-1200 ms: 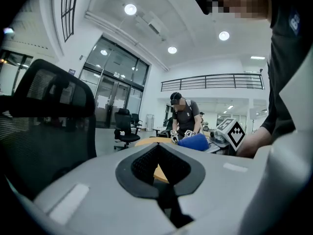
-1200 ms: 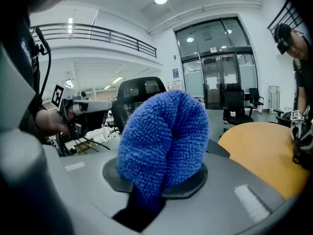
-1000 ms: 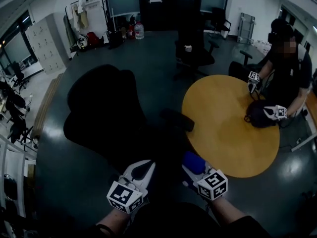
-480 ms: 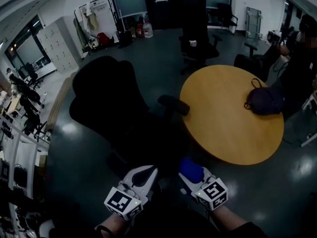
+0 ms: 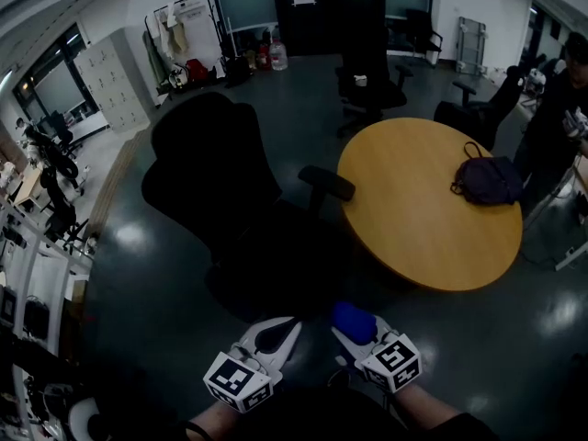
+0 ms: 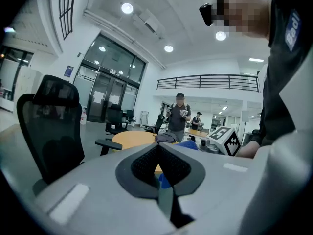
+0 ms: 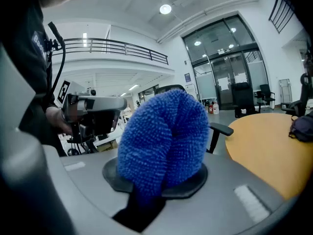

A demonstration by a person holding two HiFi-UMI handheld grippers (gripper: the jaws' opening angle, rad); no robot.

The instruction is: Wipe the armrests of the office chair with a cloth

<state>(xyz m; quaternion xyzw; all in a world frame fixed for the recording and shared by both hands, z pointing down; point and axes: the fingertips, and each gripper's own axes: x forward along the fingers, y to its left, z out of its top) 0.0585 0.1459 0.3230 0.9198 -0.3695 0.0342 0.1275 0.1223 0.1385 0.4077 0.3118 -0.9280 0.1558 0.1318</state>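
- The right claw (image 5: 349, 331) pinches a blue cloth (image 7: 164, 136) — a thick fold of it bulges out past the tips.
- The left claw (image 6: 157, 151) is pressed together and is held just beside the right one.
- The black office chair (image 5: 207, 177) stands ahead of both claws, apart from them.
- Its armrest (image 5: 327, 183) sits near the edge of the round yellow surface (image 5: 413, 237).
- A dark bag (image 5: 487, 180) lies on that surface — toward its far side.
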